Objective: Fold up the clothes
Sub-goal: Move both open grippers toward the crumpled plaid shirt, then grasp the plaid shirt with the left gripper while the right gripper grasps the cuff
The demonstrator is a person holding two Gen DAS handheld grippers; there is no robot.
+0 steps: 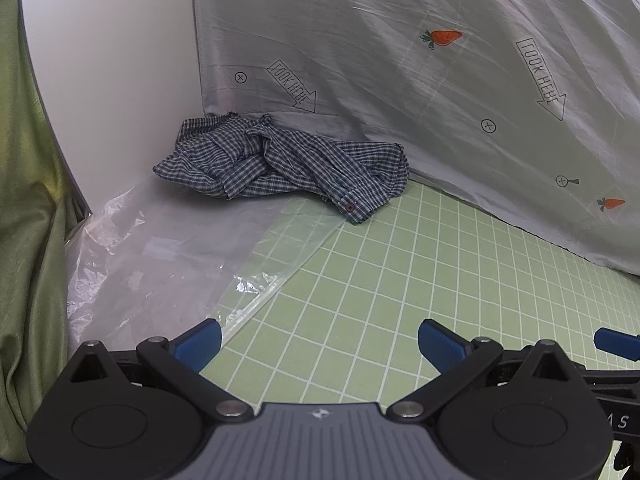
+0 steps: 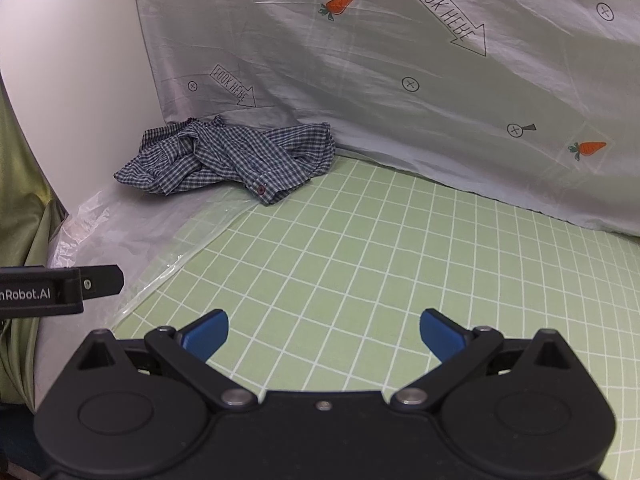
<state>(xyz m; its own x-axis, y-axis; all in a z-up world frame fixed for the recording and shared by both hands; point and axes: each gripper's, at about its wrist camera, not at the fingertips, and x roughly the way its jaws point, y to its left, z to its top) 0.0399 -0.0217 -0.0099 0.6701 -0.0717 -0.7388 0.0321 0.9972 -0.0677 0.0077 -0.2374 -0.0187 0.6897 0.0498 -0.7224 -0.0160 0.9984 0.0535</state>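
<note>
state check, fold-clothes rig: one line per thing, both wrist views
left gripper: open, empty, hovering over the mat
right gripper: open, empty, hovering over the mat
checked shirt: crumpled in a heap, unfolded, at the far corner, one buttoned cuff sticking out toward the mat
clear plastic bag: lying flat and wrinkled, its far end under the shirt
green grid mat: flat
printed sheet: hanging as backdrop, creased

shirt: navy-and-white small check, dark red button | mat: light green, white grid lines | sheet: pale grey, orange carrots, black arrow outlines | curtain: olive green | fingertips: blue
</note>
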